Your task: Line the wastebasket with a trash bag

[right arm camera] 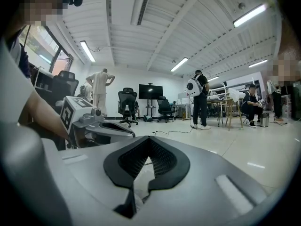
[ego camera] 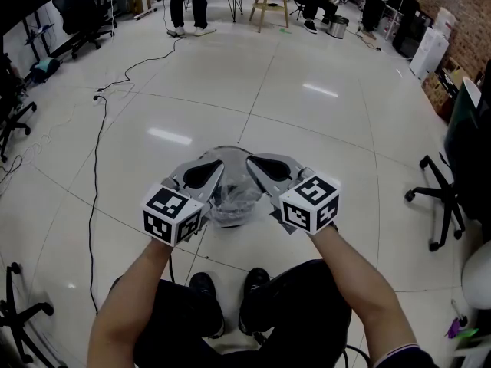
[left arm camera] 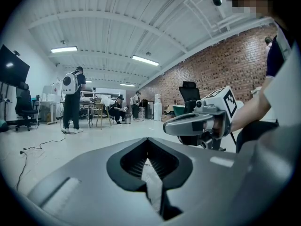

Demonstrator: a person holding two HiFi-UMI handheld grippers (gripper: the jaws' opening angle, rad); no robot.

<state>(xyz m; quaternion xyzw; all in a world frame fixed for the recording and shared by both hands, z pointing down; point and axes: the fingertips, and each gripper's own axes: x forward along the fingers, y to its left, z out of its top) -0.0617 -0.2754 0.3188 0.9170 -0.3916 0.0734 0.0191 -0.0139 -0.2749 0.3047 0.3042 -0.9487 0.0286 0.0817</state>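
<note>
Glossy white floor (ego camera: 307, 129), wastebasket (ego camera: 228, 154) at the person's feet. Over it, left gripper (ego camera: 217, 170) and right gripper (ego camera: 253, 163) each pinch the trash bag (ego camera: 230, 207): flimsy, slippery film, best gripped at the hem.

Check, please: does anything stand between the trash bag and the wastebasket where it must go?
Nothing visible does. The left gripper and right gripper are each shut on the trash bag, which hangs right over the wastebasket with no other thing between.
</note>
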